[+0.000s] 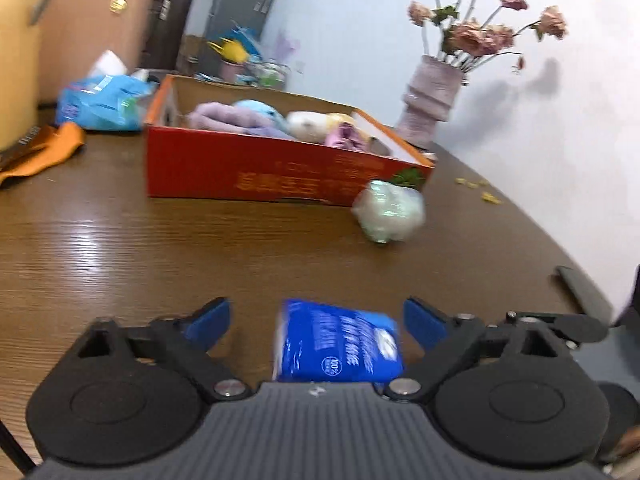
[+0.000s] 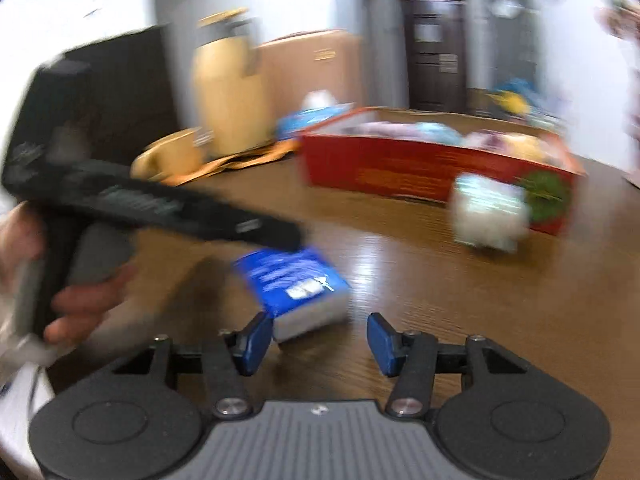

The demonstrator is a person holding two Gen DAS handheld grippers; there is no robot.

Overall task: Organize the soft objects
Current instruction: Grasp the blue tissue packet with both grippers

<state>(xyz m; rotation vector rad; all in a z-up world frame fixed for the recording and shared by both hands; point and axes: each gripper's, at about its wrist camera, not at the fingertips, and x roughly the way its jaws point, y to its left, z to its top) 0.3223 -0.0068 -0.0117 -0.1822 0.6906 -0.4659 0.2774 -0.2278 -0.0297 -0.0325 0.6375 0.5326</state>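
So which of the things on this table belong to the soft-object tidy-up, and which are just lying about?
For the job:
- blue tissue pack, between the open left gripper's pads
- pale wrapped tissue pack beside the box
- red cardboard box, plush toys and cloths already inside

Lying about:
- vase of dried roses
- pink suitcase
- orange cloth
- blue plastic bag

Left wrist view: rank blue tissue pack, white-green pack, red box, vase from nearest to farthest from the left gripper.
1. Blue tissue pack, between the left gripper's open fingers.
2. White-green pack, mid-table, right of centre.
3. Red box, just behind it, centre.
4. Vase, far right by the wall.
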